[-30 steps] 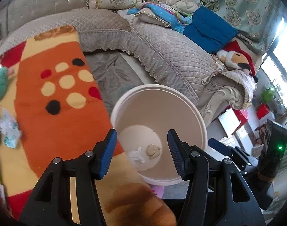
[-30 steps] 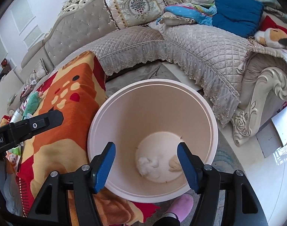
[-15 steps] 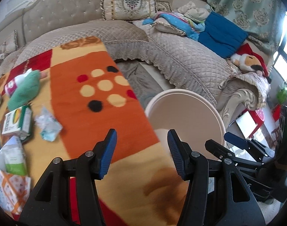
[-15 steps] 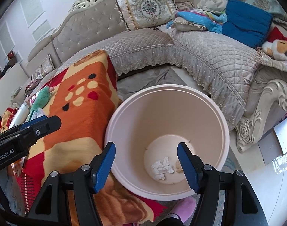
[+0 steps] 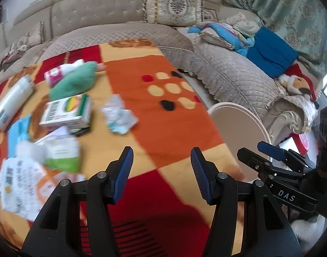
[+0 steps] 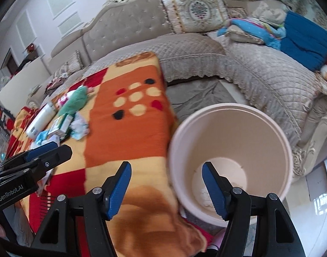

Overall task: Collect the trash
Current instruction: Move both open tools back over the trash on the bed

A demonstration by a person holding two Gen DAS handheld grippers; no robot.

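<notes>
A pale pink bin [image 6: 230,150] stands on the floor at the right edge of the blanket-covered table [image 5: 163,128]; white crumpled trash [image 6: 205,194] lies at its bottom. The bin also shows in the left wrist view [image 5: 238,124]. A crumpled white-blue paper wad [image 5: 118,116] lies mid-table, left of and beyond my left gripper [image 5: 161,167], which is open and empty over the blanket. My right gripper [image 6: 166,182] is open and empty over the bin's left rim.
Left on the table lie a green-white box [image 5: 67,111], a green cloth [image 5: 74,82], a white bottle [image 5: 12,102], a pink-labelled bottle [image 5: 56,73] and paper packets [image 5: 20,184]. A quilted sofa [image 5: 227,68] curves behind. The right gripper shows at the right [image 5: 270,150].
Both grippers have swung left, away from above the bin and over the blanket. The littered left part of the table has come into view. Both stay open.
</notes>
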